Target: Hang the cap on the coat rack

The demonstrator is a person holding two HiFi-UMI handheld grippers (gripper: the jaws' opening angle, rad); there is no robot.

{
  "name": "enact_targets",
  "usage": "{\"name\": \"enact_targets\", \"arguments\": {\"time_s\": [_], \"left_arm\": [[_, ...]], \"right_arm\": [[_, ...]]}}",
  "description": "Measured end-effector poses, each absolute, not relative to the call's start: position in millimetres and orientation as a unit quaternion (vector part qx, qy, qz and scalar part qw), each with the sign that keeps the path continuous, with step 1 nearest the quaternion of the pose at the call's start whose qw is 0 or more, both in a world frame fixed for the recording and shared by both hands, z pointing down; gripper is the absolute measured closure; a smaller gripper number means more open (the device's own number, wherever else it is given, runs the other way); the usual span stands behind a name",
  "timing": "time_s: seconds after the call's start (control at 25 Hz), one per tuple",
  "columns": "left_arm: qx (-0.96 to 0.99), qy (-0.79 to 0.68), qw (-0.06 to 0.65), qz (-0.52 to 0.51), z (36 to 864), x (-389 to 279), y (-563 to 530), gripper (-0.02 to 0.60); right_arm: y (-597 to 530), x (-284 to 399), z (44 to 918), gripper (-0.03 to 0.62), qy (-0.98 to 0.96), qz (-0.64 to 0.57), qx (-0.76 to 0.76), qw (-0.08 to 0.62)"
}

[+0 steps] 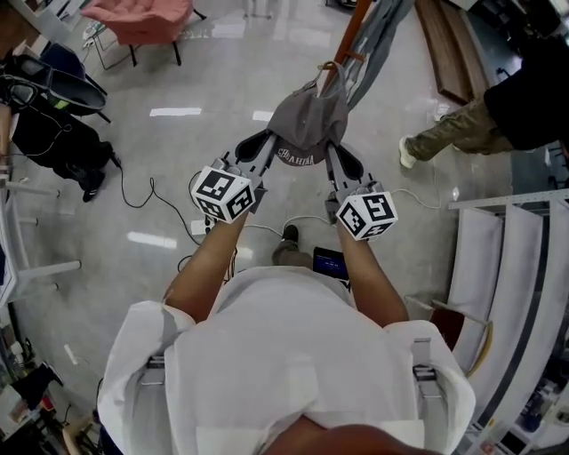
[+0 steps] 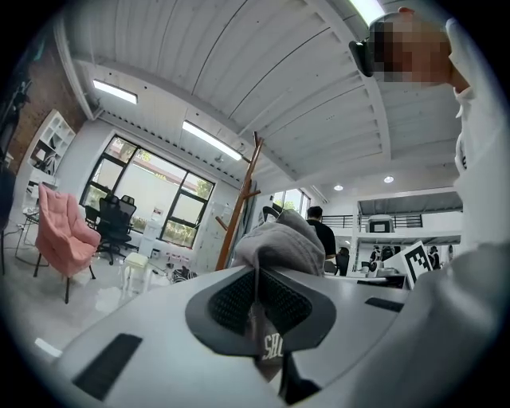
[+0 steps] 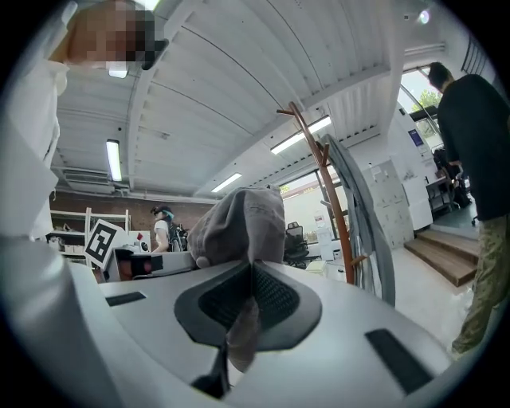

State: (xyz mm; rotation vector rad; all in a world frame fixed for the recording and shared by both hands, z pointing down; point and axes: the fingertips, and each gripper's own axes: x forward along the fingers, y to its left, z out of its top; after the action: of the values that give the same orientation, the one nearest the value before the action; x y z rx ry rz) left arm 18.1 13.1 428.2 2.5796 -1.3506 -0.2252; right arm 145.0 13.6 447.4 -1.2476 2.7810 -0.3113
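Note:
A grey cap (image 1: 307,120) hangs between both grippers, held up in front of the wooden coat rack (image 1: 356,31). My left gripper (image 1: 267,147) is shut on the cap's left edge, my right gripper (image 1: 336,153) on its right edge. In the left gripper view the cap (image 2: 279,243) rises past the closed jaws, its fabric pinched between the pads, with the coat rack (image 2: 241,199) behind. In the right gripper view the cap (image 3: 239,223) bulges above the closed jaws and the coat rack (image 3: 328,191) stands just to the right, a grey garment (image 3: 358,207) draped on it.
A grey garment (image 1: 382,40) hangs from the rack. A pink armchair (image 1: 142,19) stands at the back left. A person's leg (image 1: 444,133) is near the rack on the right. Cables (image 1: 142,195) trail on the floor. White shelving (image 1: 511,267) runs along the right.

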Motion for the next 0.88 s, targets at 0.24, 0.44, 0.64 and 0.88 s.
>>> {"name": "enact_targets", "arguments": {"time_s": [0.24, 0.44, 0.64, 0.88], "left_arm": [[0.869, -0.476, 0.109, -0.084, 418.0, 24.2, -35.2, 0.551], [0.864, -0.483, 0.106, -0.090, 409.7, 27.1, -62.4, 0.551], [0.866, -0.481, 0.102, -0.090, 401.7, 23.6, -90.9, 0.551], [0.870, -0.473, 0.092, -0.101, 404.8, 20.2, -114.5, 0.551]], "right_arm": [[-35.2, 152.3, 434.0, 0.566, 0.917, -0.097, -0.385, 0.045], [-64.1, 157.7, 423.1, 0.566, 0.921, -0.091, -0.374, 0.052], [-93.4, 153.8, 417.5, 0.566, 0.920, -0.091, -0.377, 0.056], [-115.4, 150.1, 421.7, 0.566, 0.917, -0.082, -0.385, 0.060]]}}
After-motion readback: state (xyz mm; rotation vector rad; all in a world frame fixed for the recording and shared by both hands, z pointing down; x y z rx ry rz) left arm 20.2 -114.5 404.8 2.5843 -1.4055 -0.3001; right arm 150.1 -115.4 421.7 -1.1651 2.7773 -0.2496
